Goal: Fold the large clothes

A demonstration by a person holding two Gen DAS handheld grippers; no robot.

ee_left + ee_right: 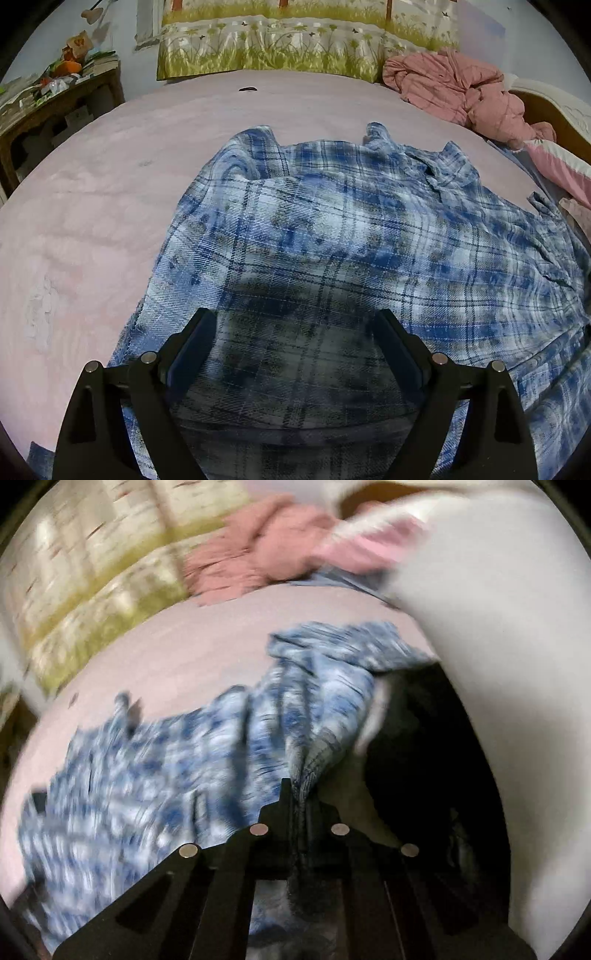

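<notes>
A large blue and white plaid shirt (332, 229) lies spread and rumpled on a pink bed sheet (110, 184). My left gripper (295, 325) is open and hovers just above the shirt's near part, holding nothing. In the right wrist view, which is motion-blurred, my right gripper (299, 790) is shut on a bunched fold of the plaid shirt (184, 760) and lifts it off the sheet (166, 657).
A floral green pillow (269, 40) lies at the head of the bed. A crumpled pink garment (461, 88) lies at the far right, also in the right wrist view (258, 546). A cluttered wooden side table (55, 99) stands at left. A white surface (498, 627) fills the right.
</notes>
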